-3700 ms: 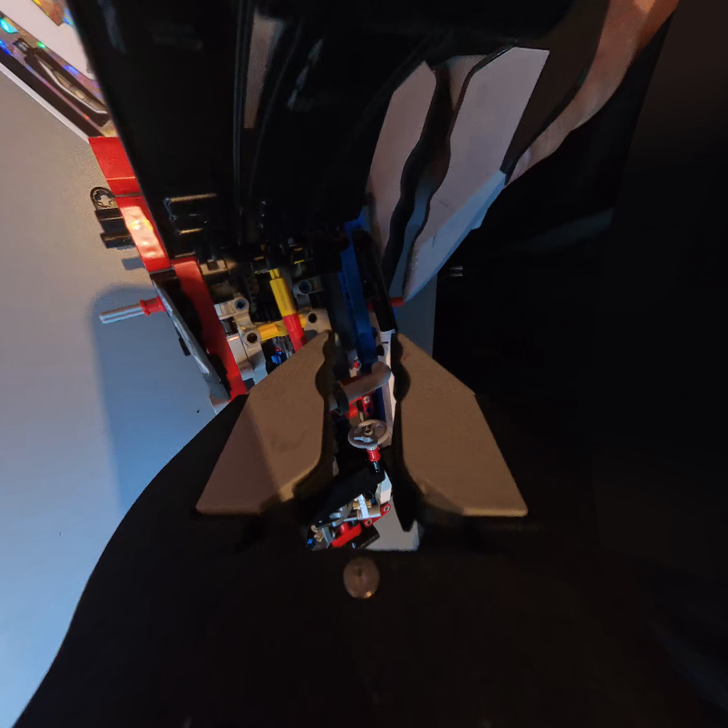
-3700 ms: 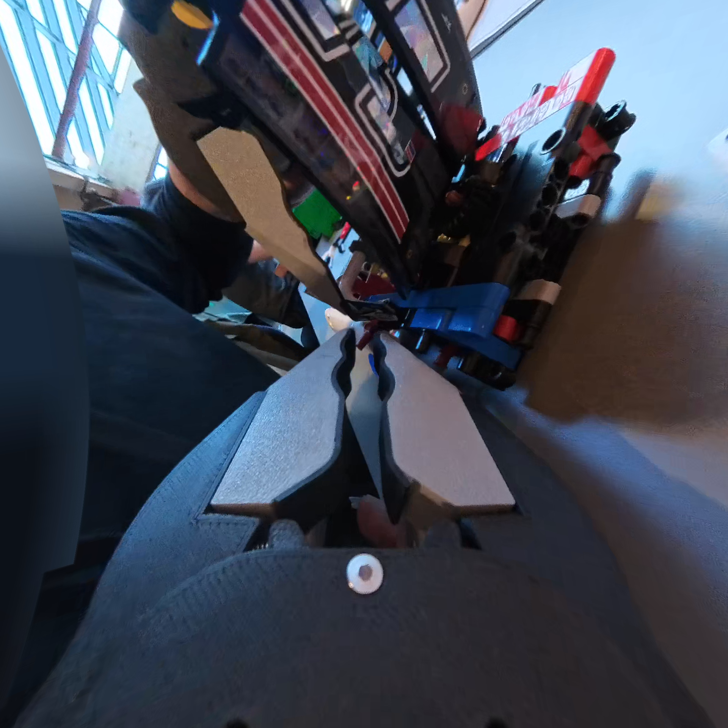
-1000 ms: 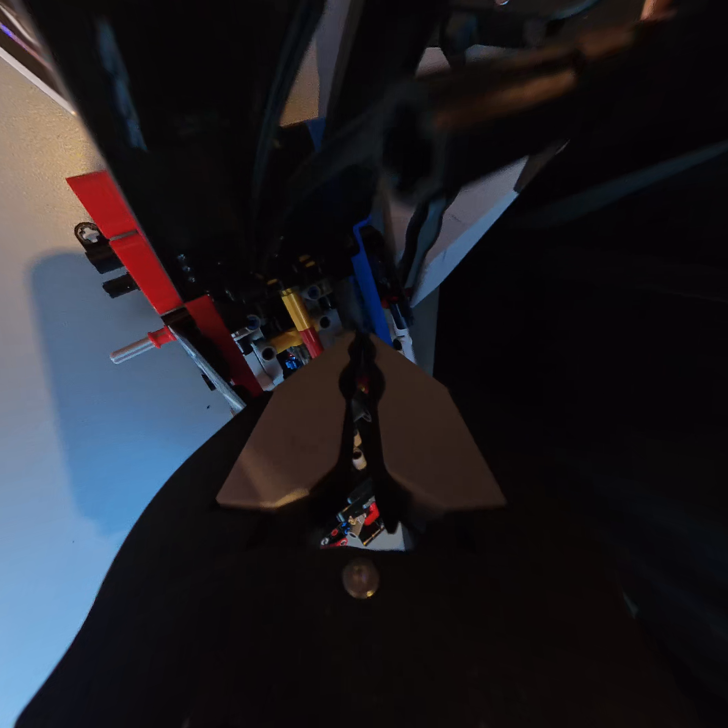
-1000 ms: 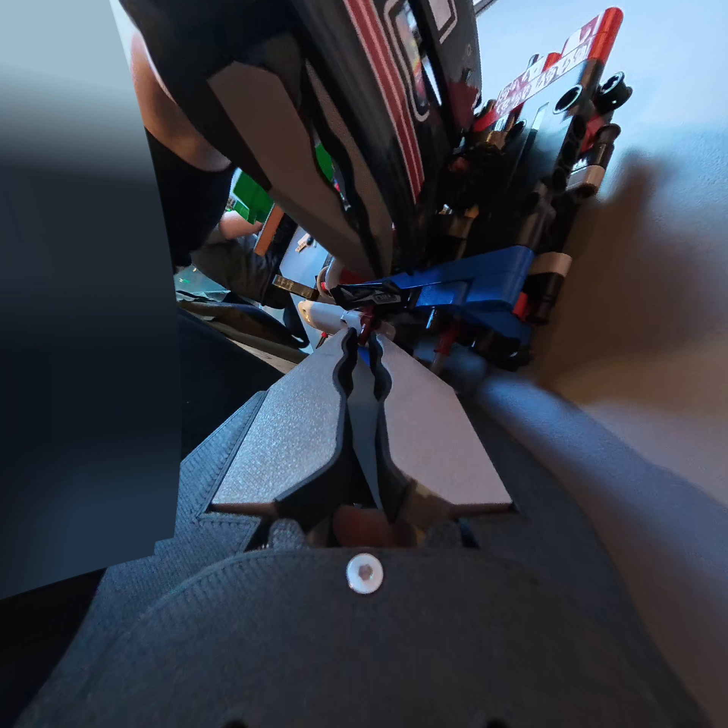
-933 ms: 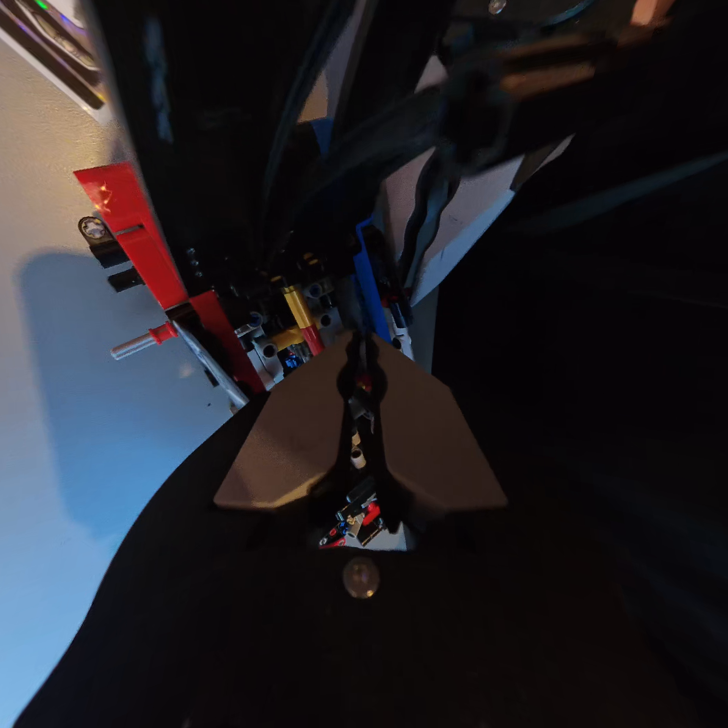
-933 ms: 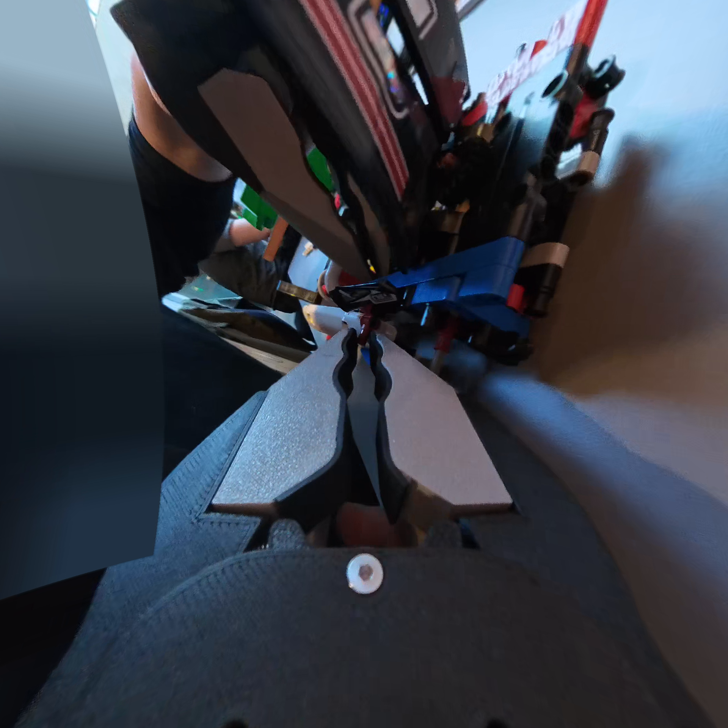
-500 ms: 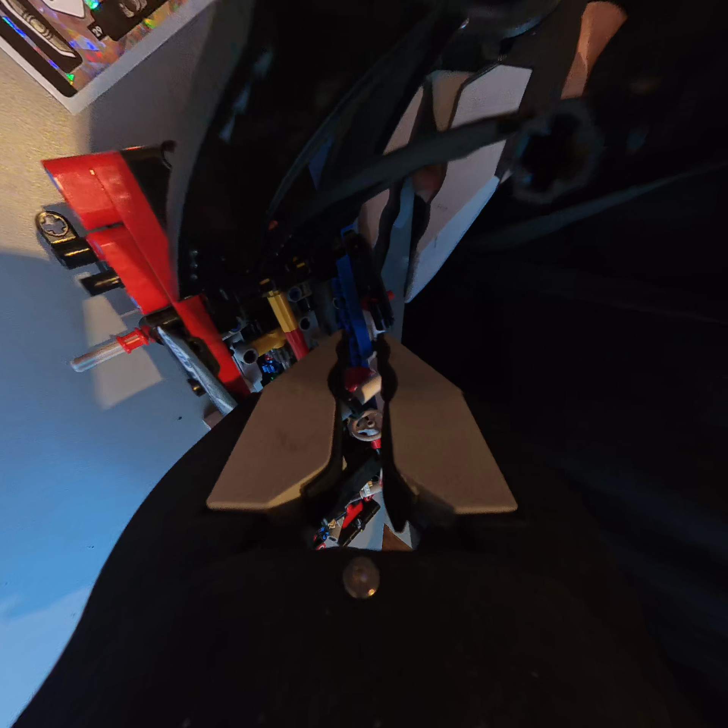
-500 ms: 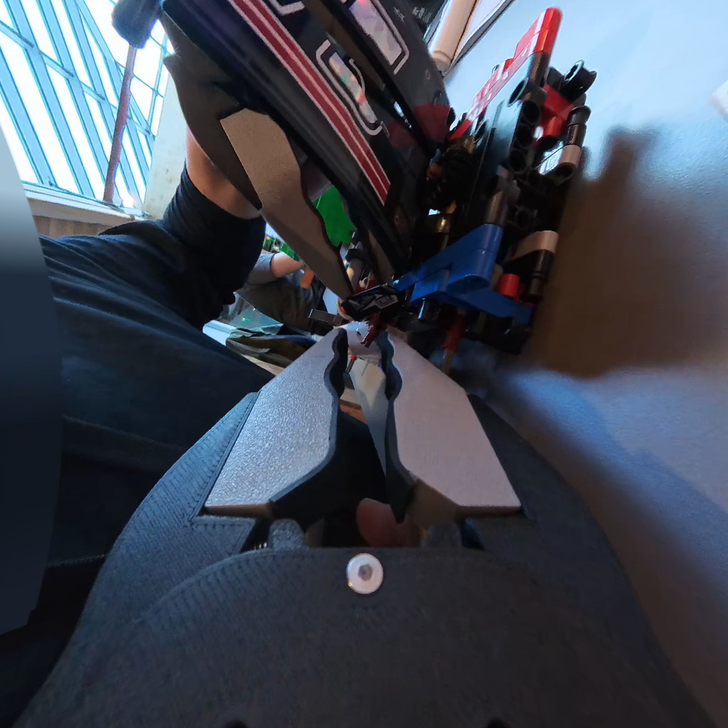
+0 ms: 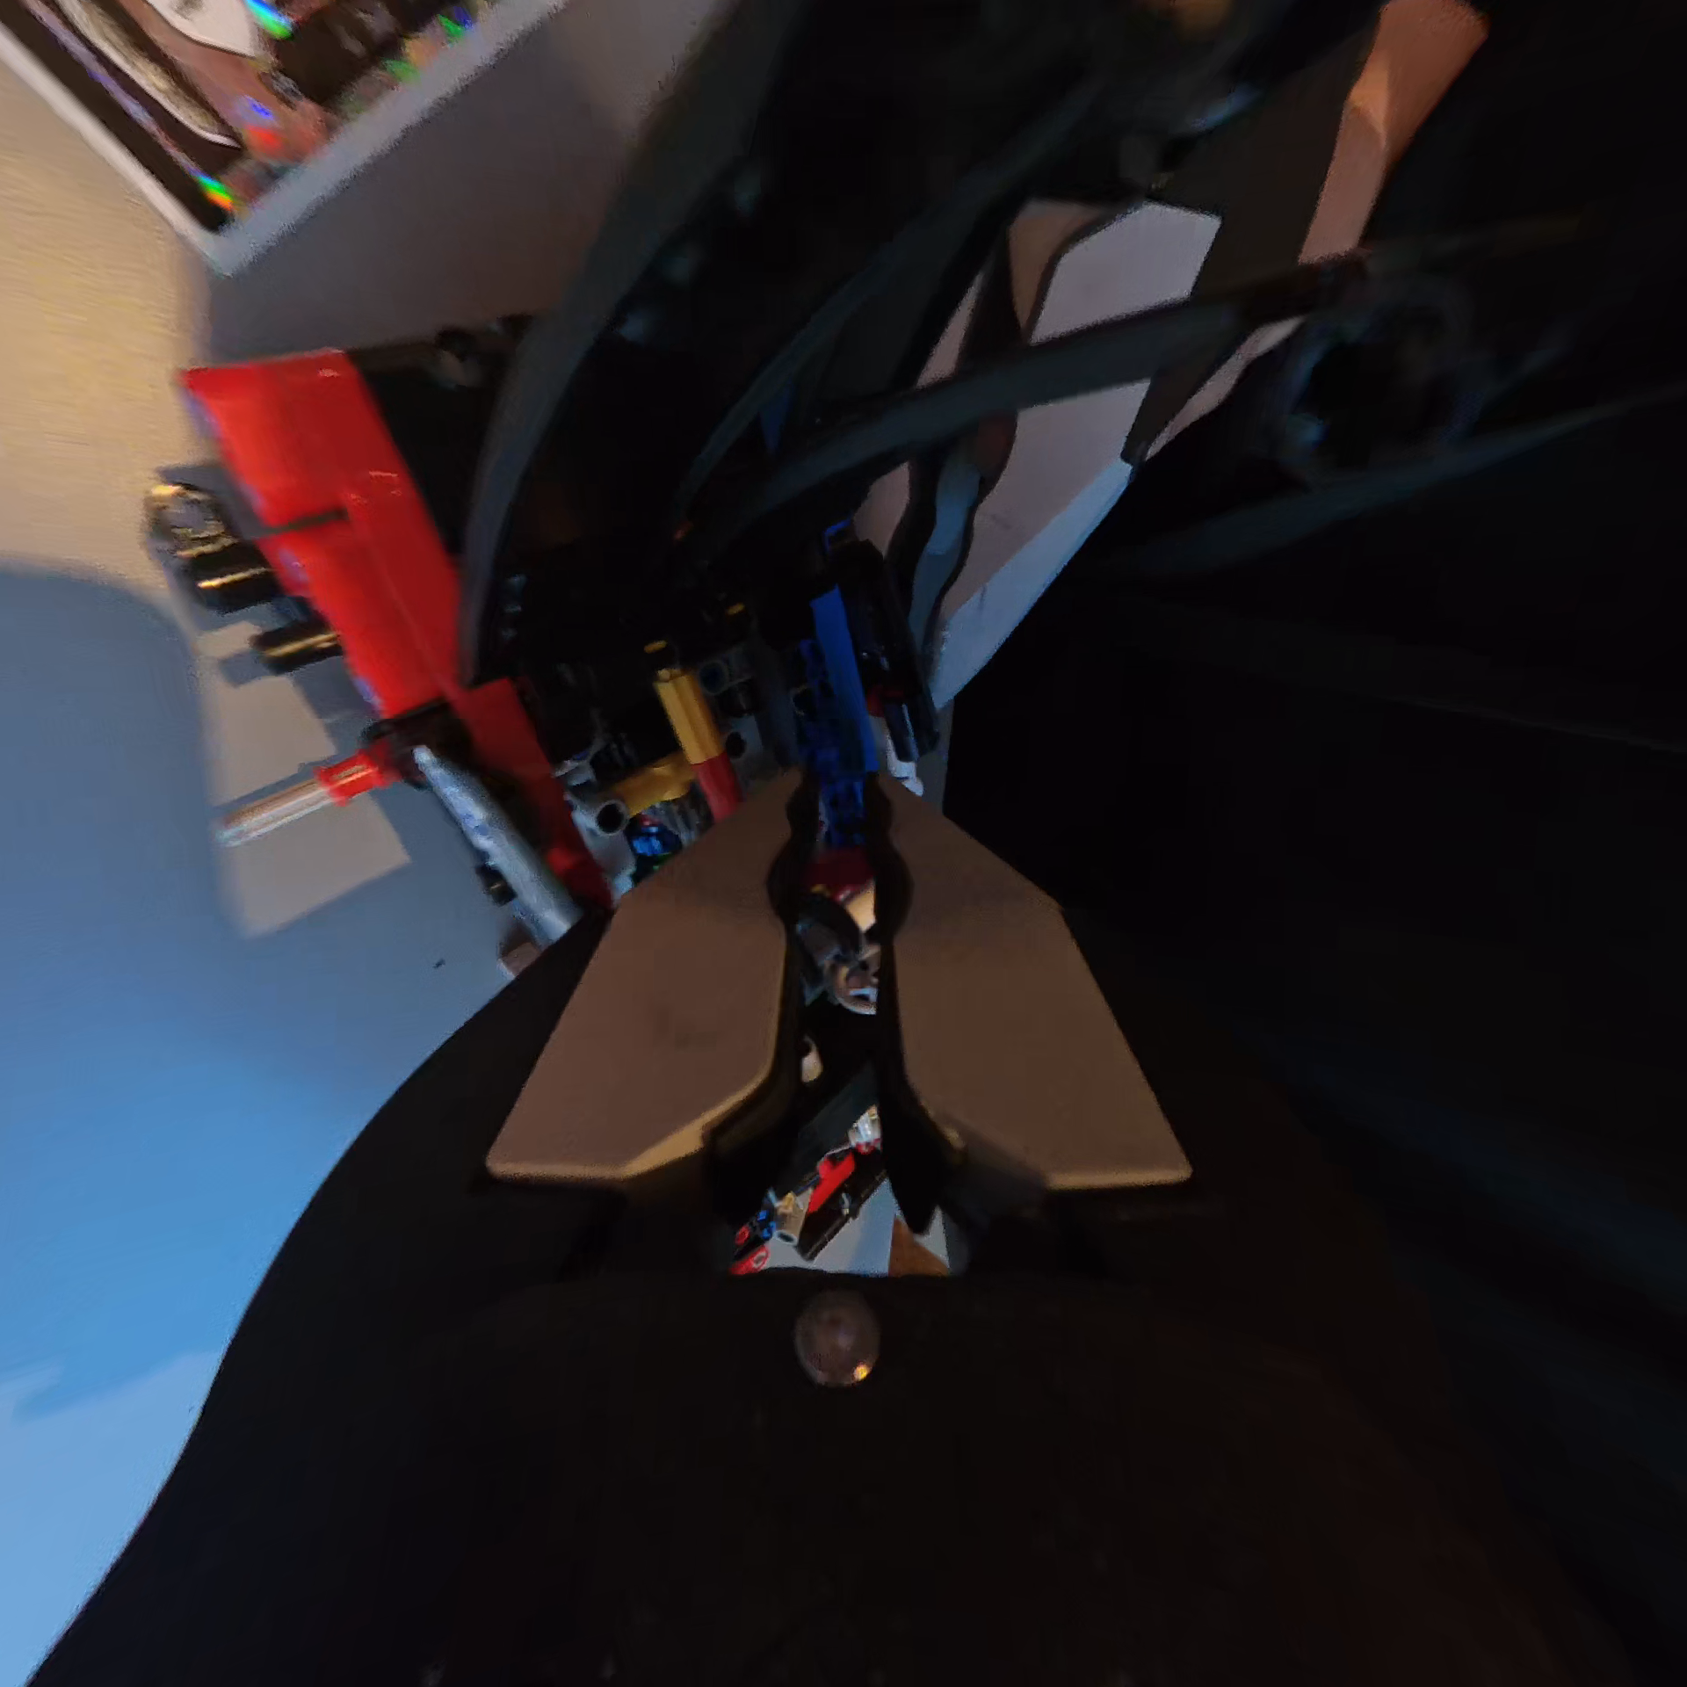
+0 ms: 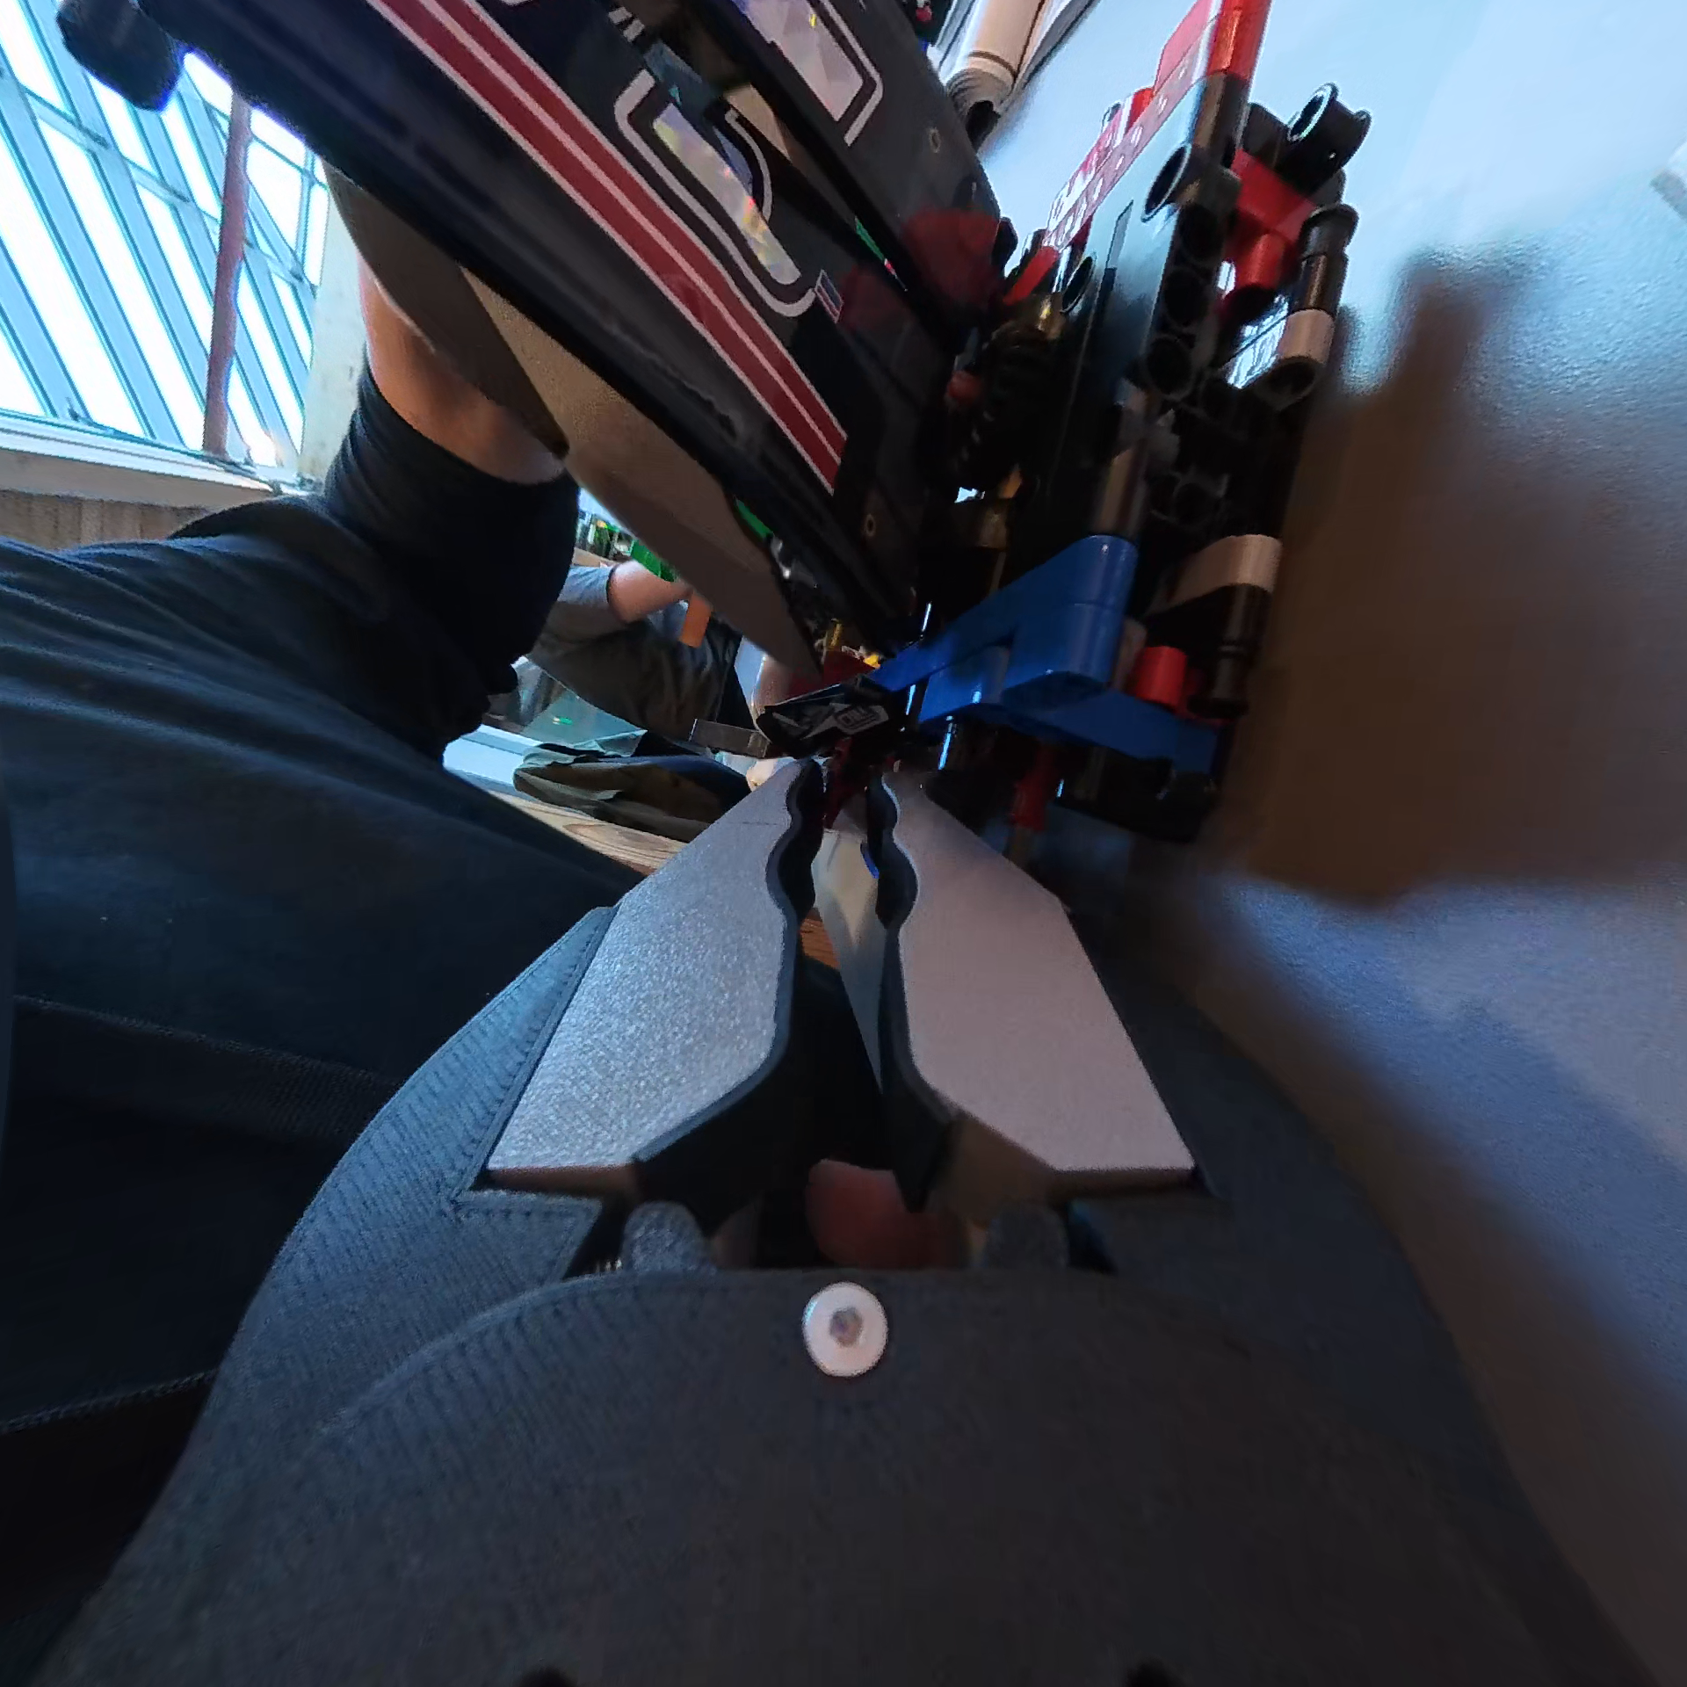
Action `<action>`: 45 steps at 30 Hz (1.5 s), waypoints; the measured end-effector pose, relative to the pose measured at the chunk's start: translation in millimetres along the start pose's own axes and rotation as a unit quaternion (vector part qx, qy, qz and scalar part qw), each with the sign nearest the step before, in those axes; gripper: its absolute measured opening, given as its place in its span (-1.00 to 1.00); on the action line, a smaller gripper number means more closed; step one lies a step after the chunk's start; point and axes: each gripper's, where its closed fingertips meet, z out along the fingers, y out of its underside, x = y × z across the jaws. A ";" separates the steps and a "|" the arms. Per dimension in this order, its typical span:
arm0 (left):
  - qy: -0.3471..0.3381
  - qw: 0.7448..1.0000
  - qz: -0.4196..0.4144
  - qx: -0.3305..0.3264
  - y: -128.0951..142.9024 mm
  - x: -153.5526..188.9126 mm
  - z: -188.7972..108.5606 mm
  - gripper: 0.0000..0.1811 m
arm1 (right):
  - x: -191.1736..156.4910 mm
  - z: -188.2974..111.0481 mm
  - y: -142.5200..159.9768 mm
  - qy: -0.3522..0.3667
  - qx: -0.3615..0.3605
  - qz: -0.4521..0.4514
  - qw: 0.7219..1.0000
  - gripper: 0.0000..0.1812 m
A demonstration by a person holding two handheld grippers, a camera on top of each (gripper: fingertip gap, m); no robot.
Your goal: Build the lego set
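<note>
The lego model is a black build with a red panel (image 9: 347, 511), yellow pieces and blue beams (image 10: 1032, 630); it stands on its side on the pale table (image 9: 137, 1050). My left gripper (image 9: 835, 799) is closed on the model's lower end, with a blue beam and a grey round piece between its fingers. My right gripper (image 10: 840, 794) is nearly closed, its tips pinching a small dark red piece (image 10: 844, 776) at the model's edge below the blue beams. Each gripper also shows in the other's view: right fingers (image 9: 1077, 310), left finger (image 10: 639, 484).
A white box with shiny print (image 9: 301, 155) stands behind the model. My dark-sleeved arm (image 10: 274, 730) fills the left of the right wrist view, with a window (image 10: 110, 274) behind it and another person seated (image 10: 639, 639). The table (image 10: 1506, 822) runs along the right. The tips of both grippers are at nearly the same place.
Both grippers' jaws stand slightly wider than a second ago. The model and the left gripper have tilted, bringing the white box into the left wrist view.
</note>
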 end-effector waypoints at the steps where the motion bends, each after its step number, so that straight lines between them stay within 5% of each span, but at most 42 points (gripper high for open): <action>1: 0.007 1.000 0.004 -0.007 1.6 2.8 3.8 -0.99 | 0.2 -0.1 0.5 0.001 -0.002 0.000 1.000 -0.93; 15: 0.050 0.999 0.005 0.011 -0.1 4.6 0.3 -1.00 | -2.7 1.3 -0.4 -0.002 -0.004 -0.018 1.000 -0.94; 45: 0.010 0.998 0.021 0.053 -5.1 0.1 -2.1 -1.00 | 3.6 0.1 -9.4 0.033 0.032 -0.035 0.998 -0.95</action>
